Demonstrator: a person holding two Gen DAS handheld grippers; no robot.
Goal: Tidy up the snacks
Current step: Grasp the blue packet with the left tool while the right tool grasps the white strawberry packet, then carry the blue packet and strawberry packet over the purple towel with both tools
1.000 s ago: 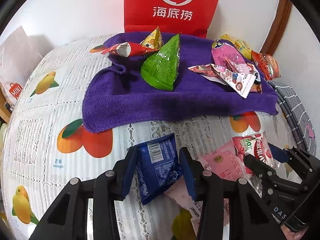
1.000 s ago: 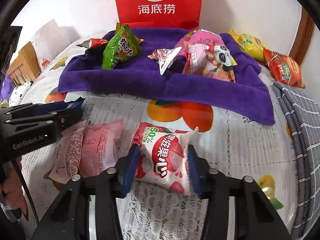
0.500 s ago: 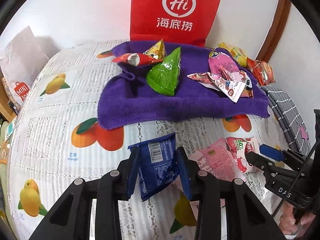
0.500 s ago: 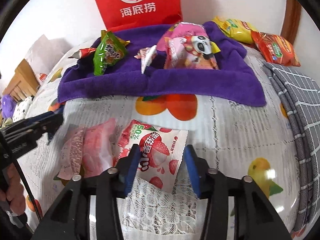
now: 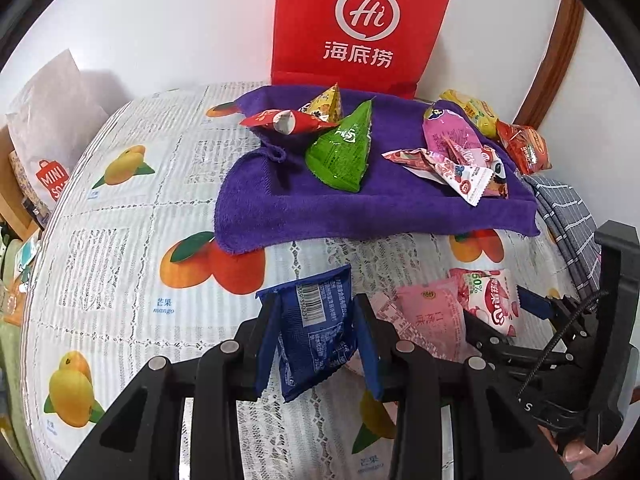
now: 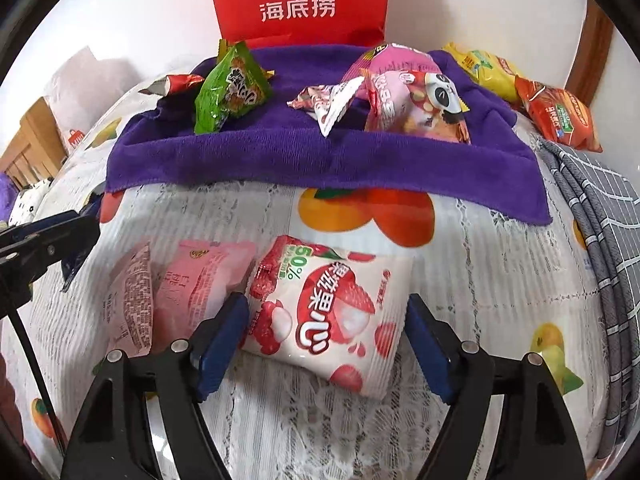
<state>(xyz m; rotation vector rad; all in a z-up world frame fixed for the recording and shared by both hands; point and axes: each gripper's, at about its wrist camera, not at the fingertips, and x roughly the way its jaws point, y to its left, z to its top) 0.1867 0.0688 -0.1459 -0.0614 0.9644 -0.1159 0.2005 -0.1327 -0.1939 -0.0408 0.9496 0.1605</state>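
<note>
My left gripper (image 5: pixel 316 340) is shut on a blue snack packet (image 5: pixel 316 332) and holds it a little above the tablecloth. My right gripper (image 6: pixel 326 344) is open, its fingers on either side of a white and red lychee snack packet (image 6: pixel 328 312) that lies on the cloth. Two pink packets (image 6: pixel 180 292) lie just left of it. A purple towel (image 5: pixel 380 204) at the back carries a green packet (image 5: pixel 344 152), a red one (image 5: pixel 280 120), a yellow one (image 5: pixel 326 104) and pink ones (image 5: pixel 456 140).
A red paper bag (image 5: pixel 360 24) stands against the wall behind the towel. A yellow packet (image 6: pixel 484 68) and an orange packet (image 6: pixel 560 116) lie at the back right. A grey checked cloth (image 6: pixel 600 208) covers the right edge. The tablecloth (image 5: pixel 120 240) has a fruit print.
My left gripper has closed further on the blue packet and lifted it back from the towel. My right gripper's fingers have spread wider around the lychee packet, which rests on the cloth.
</note>
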